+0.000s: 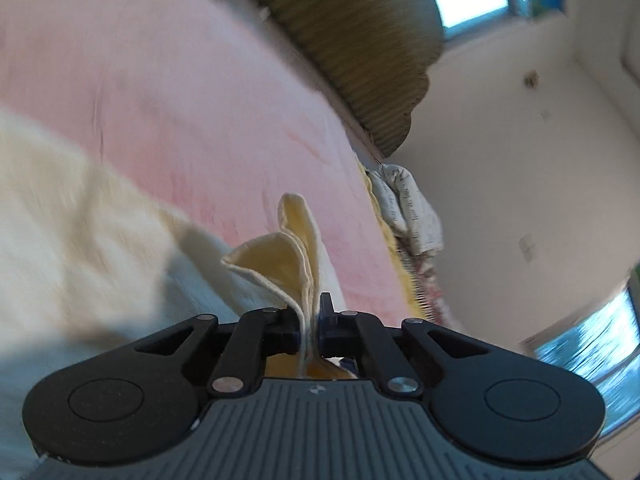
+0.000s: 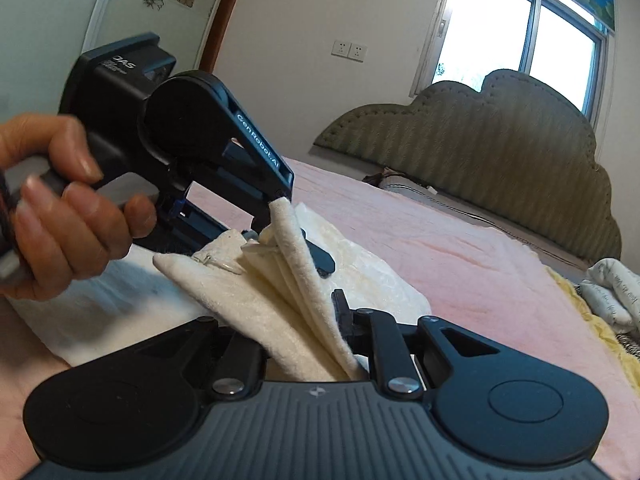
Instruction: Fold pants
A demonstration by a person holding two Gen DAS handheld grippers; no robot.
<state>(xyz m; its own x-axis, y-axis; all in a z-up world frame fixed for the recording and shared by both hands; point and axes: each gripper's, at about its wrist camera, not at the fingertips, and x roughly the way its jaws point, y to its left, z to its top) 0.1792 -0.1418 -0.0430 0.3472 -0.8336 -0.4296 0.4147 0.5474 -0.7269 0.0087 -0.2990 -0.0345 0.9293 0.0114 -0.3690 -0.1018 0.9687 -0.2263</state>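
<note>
Both my grippers clenched on the cream pants [image 2: 280,300]: left gripper [image 1: 309,320] pinching an edge, right gripper [image 2: 316,328] gripping layers. Mid-fold over pink bed [image 2: 460,248]; next, probably lay flat.

Bright daylight from the window [image 2: 516,36], motion blur, fisheye-warped edges.

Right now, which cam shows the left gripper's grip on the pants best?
Right wrist view: the left gripper shows from outside, shut on the cream pants. Left wrist view shows only its own closed fingers pinching the hem.
</note>
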